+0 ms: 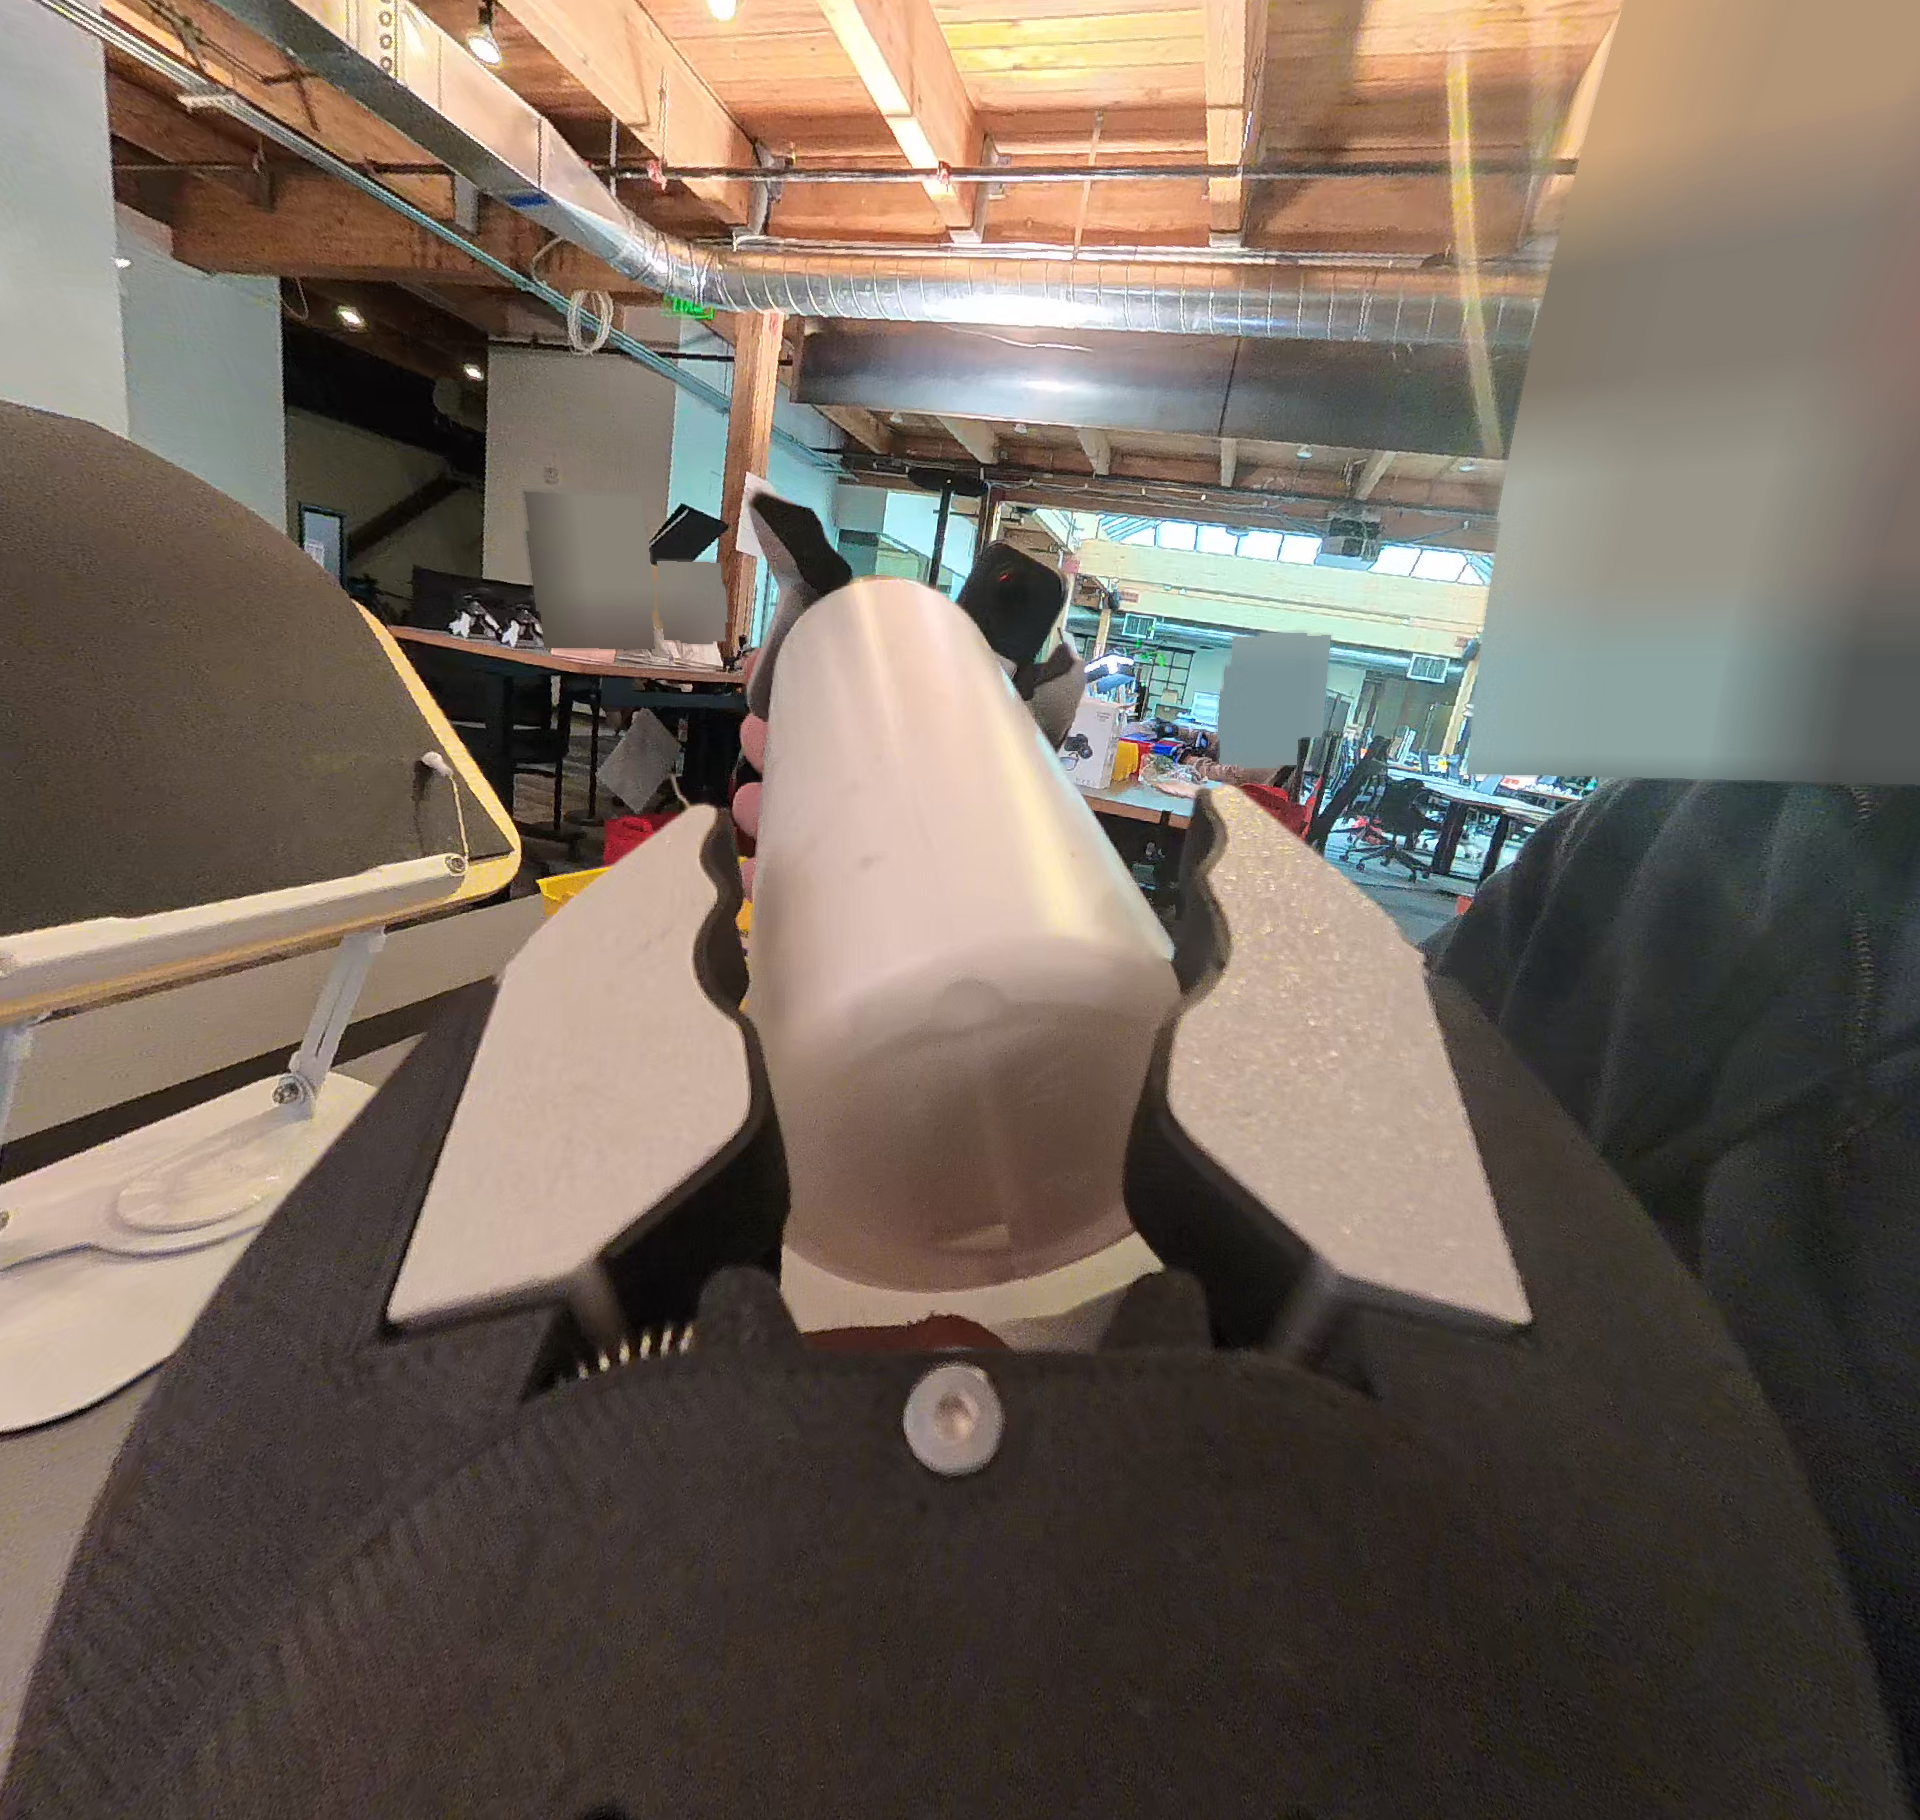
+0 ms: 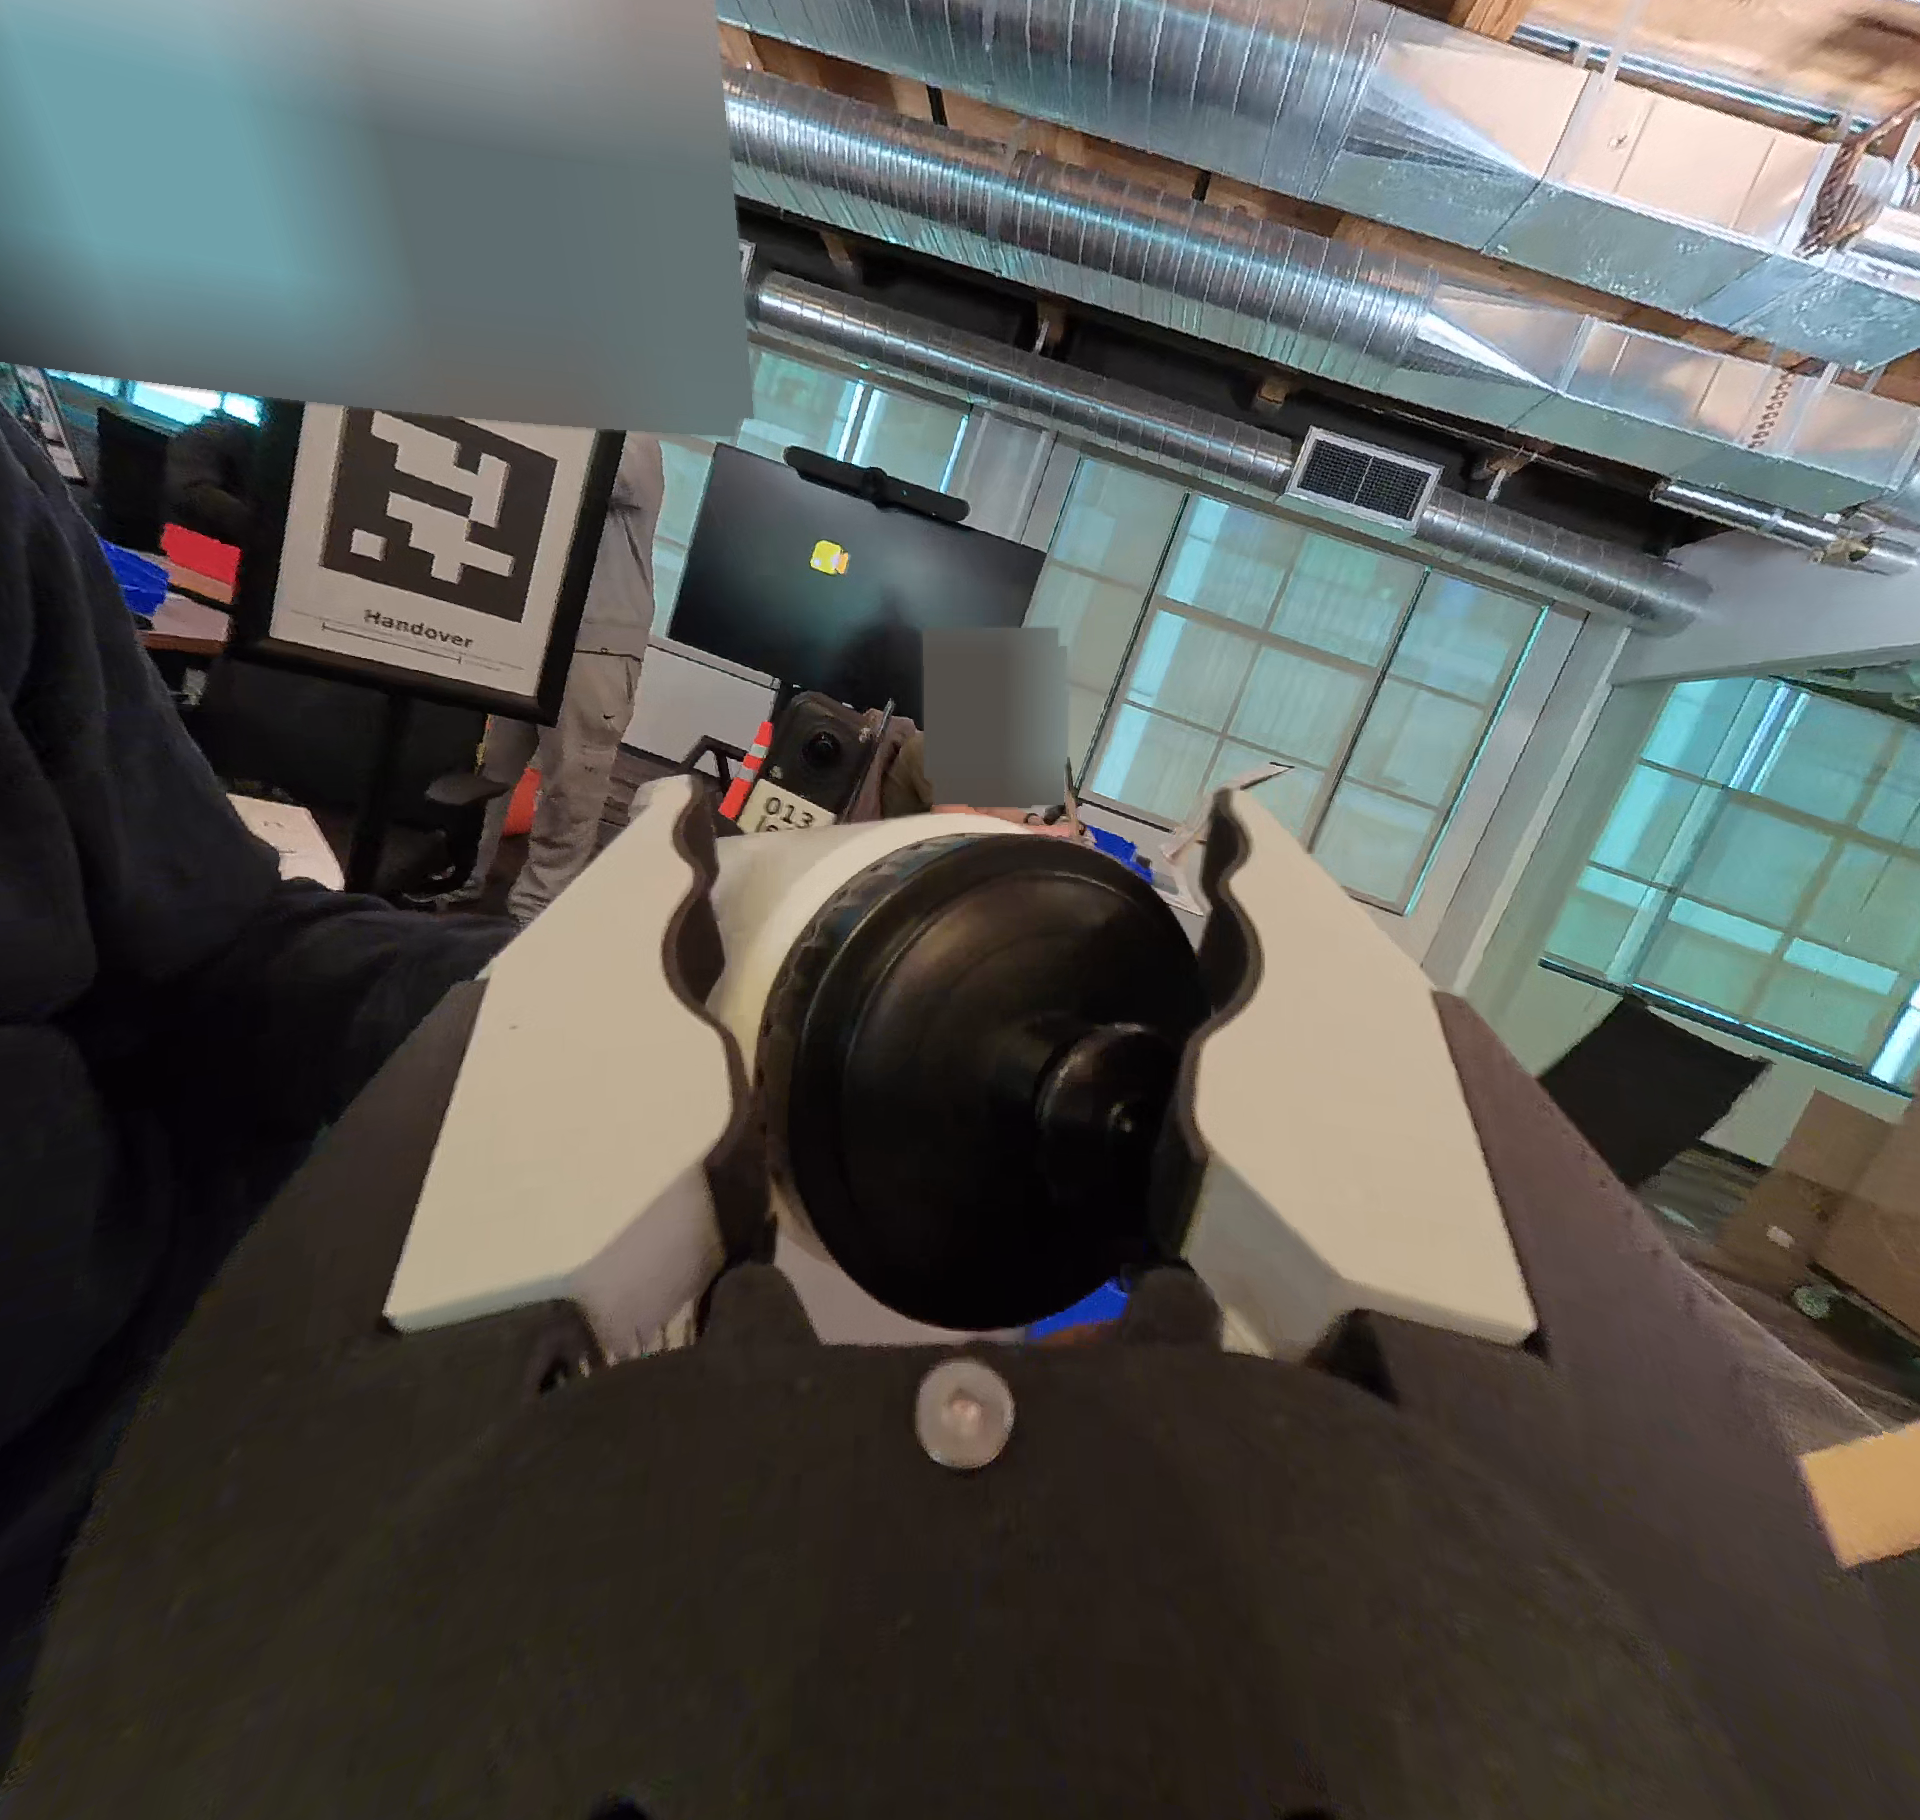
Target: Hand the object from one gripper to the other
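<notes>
A white metal bottle [image 1: 935, 939] with a black cap [image 2: 966, 1074] is held up in the air between both grippers. In the left wrist view its flat bottom faces the camera. My left gripper [image 1: 956, 814] is shut on its lower body, both pads touching its sides. In the right wrist view the cap faces the camera. My right gripper [image 2: 956, 799] is closed around the cap end, pads against it. The right gripper's dark fingers [image 1: 800, 544] show at the bottle's far end. The left gripper's camera [image 2: 821, 752] shows behind the bottle.
A dark rounded panel on a white stand [image 1: 208, 731] stands close at the left. A person's dark sleeve is at the right [image 1: 1714, 1095] and in the right wrist view at the left [image 2: 156, 991]. A marker board [image 2: 426, 544], a black screen [image 2: 852, 575] and desks [image 1: 582, 658] stand behind.
</notes>
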A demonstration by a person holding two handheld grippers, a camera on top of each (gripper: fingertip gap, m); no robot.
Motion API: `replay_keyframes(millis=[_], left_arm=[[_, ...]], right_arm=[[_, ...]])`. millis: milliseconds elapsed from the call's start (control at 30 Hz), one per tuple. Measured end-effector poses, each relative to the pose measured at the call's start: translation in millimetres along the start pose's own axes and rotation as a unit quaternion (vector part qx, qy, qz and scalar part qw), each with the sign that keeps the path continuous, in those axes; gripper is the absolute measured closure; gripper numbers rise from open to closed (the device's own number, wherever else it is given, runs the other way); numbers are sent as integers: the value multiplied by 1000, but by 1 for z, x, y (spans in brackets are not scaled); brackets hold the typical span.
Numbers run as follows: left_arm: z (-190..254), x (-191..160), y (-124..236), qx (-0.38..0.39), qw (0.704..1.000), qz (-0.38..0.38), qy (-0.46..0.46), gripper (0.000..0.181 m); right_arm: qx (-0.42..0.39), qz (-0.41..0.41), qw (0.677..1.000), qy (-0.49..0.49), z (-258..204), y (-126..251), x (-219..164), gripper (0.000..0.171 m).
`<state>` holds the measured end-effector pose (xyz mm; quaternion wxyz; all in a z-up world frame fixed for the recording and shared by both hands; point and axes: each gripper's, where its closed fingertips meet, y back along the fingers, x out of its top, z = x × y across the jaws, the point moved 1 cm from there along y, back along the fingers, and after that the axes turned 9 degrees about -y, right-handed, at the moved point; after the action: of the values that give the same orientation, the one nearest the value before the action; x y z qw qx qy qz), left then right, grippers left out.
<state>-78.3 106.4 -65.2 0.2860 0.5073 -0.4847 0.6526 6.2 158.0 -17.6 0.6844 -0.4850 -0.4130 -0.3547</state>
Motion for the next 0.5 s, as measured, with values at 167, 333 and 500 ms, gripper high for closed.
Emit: replay_keyframes(millis=[167,333,500], left_arm=[[-10,5,6,19,999,38,30,96],[-9,-7,4,17,999,29,36,91],[-7,-8,1,19,1000,10,7,94]], right_arm=[[-2,30,999,-26,2,16,7,123],[4,61,997,-56,1,24,9,131],[5,96,992,-79,3,36,15,135]])
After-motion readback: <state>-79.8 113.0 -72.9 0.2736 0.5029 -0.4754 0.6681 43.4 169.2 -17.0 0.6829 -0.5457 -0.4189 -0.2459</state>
